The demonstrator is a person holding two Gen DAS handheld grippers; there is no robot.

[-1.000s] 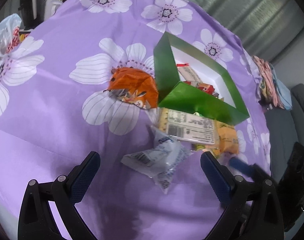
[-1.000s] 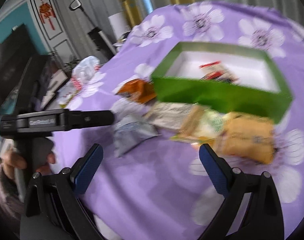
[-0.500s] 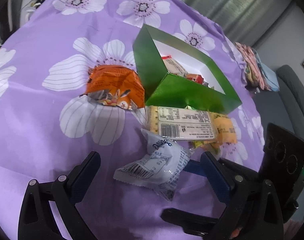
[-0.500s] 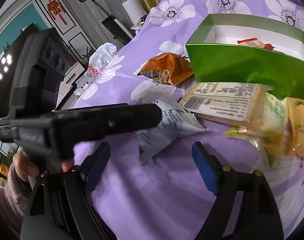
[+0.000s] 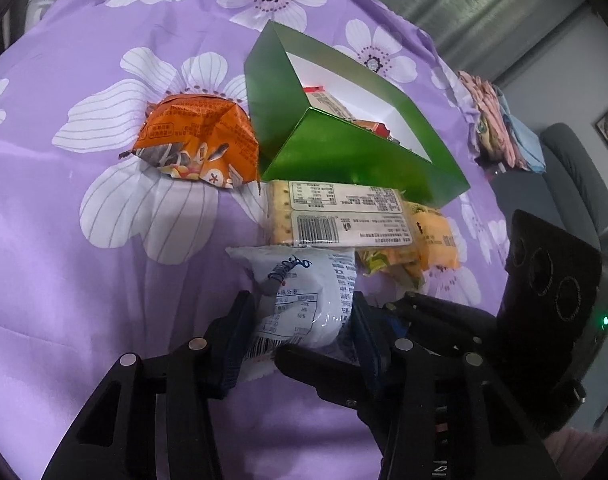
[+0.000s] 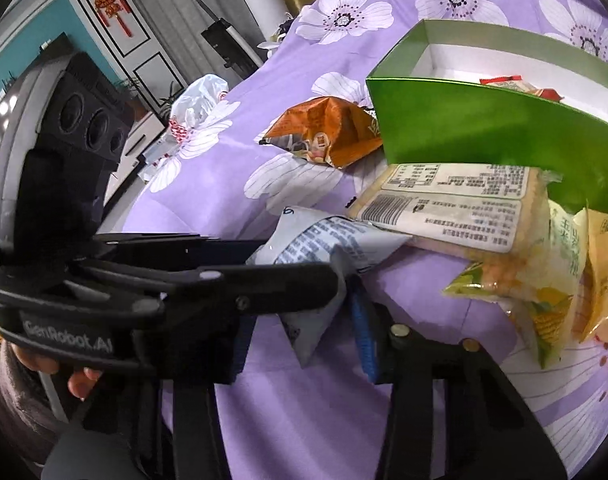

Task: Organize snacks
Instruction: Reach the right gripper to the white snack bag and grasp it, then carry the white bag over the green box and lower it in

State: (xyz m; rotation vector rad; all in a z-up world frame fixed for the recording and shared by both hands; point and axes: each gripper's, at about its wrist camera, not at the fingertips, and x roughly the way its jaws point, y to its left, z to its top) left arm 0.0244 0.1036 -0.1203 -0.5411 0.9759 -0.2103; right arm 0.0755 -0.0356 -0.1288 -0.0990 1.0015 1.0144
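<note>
At the bottom centre of the left wrist view, my left tool (image 5: 300, 330) is closing on the white snack packet (image 5: 304, 300), pads against its sides; my right tool (image 6: 304, 320) closes on its other end. The green box (image 5: 343, 152) lies beyond, toward the top of the frame, on the purple flowered cloth (image 5: 104, 240).

White snack packet (image 5: 307, 296) lies crumpled beside cracker pack (image 5: 339, 220) and green box (image 5: 343, 148)

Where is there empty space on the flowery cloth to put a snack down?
The purple flowered cloth is bare left of the orange crinkly snack bag, and beyond the green cardboard box. It is crowded in front of the box, where the flat cracker pack, yellow packets and white pouch bunch together.
</note>
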